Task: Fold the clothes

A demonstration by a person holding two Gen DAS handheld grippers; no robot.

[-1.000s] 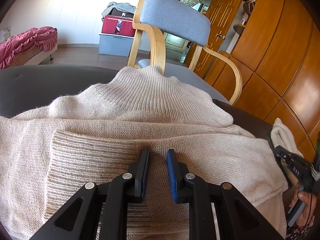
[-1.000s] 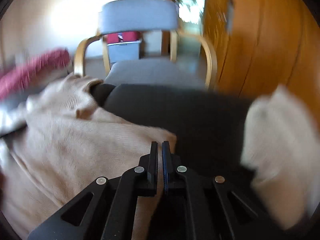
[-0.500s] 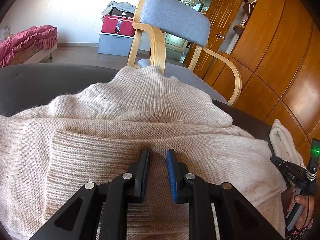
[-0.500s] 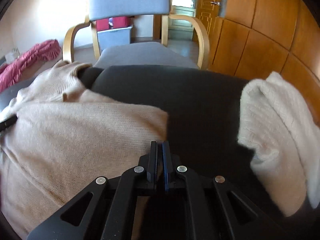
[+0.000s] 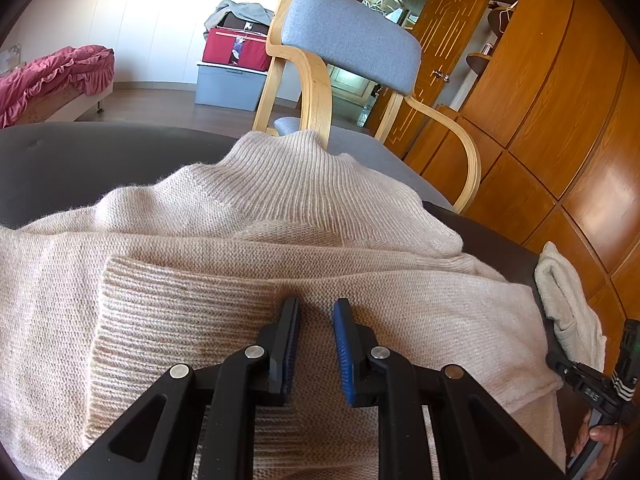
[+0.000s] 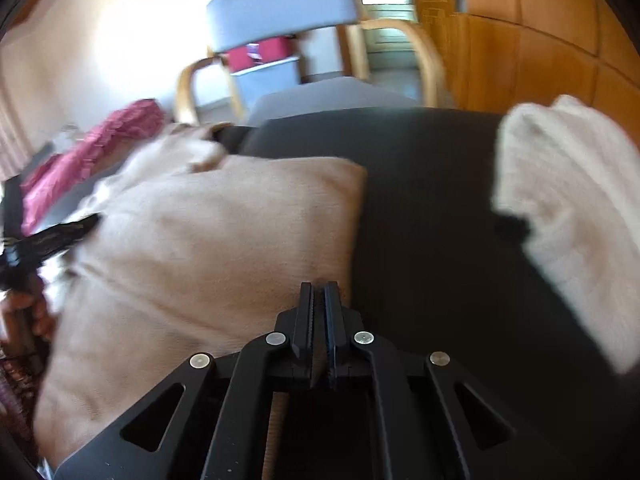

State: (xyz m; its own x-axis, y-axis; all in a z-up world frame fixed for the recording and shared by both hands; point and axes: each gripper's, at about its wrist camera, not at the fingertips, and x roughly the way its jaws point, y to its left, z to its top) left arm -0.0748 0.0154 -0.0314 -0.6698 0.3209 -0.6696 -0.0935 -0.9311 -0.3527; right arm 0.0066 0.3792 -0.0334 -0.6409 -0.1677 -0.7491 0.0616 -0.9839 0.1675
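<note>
On the dark surface (image 5: 80, 160) the beige sweater (image 5: 280, 220) lies soft, limp and light, best pinched at its right edge; left tongs (image 5: 316, 320) part-open over the ribbing, gripping nothing; right tongs (image 6: 319, 300), just cracking open, hold nothing visible.

My right wrist view is smeared by motion blur: the chair (image 6: 280, 4) and white garment (image 6: 560, 200) lose their edges. In my left view, the beige sweater (image 5: 280, 240) runs off the near edge, and my right gripper (image 5: 600, 388) is cropped at right.
</note>
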